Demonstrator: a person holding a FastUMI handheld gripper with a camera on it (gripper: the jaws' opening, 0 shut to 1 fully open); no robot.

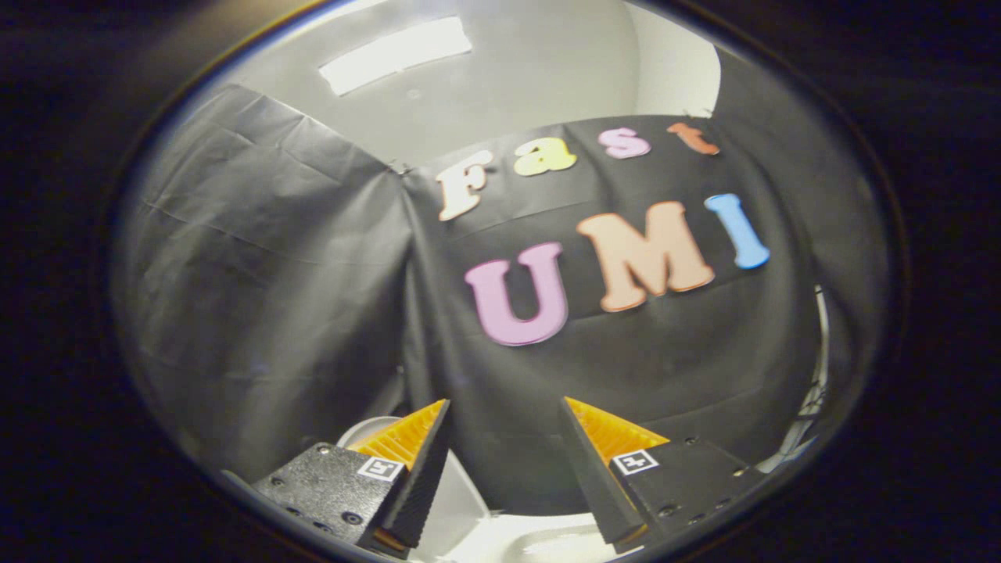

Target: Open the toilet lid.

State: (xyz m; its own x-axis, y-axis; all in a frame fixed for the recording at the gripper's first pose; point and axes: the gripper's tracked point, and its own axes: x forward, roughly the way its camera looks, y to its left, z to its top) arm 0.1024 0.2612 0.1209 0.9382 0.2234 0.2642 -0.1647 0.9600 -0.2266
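Note:
My gripper (504, 403) points slightly upward at the booth's black cloth wall. Its two fingers stand well apart, open, with nothing between them. A white, glossy part of the toilet (466, 500) shows low down between the fingers and under them. A curved white rim (356, 430) peeks out behind the left finger (414, 461). From here I cannot tell which part is the lid or how it stands. The fingers touch nothing that I can see.
The black cloth wall (274, 274) folds into a corner just ahead and wraps around both sides. Above it are a pale ceiling and a bright light panel (395, 55). A thin white frame (813, 391) runs along the far right.

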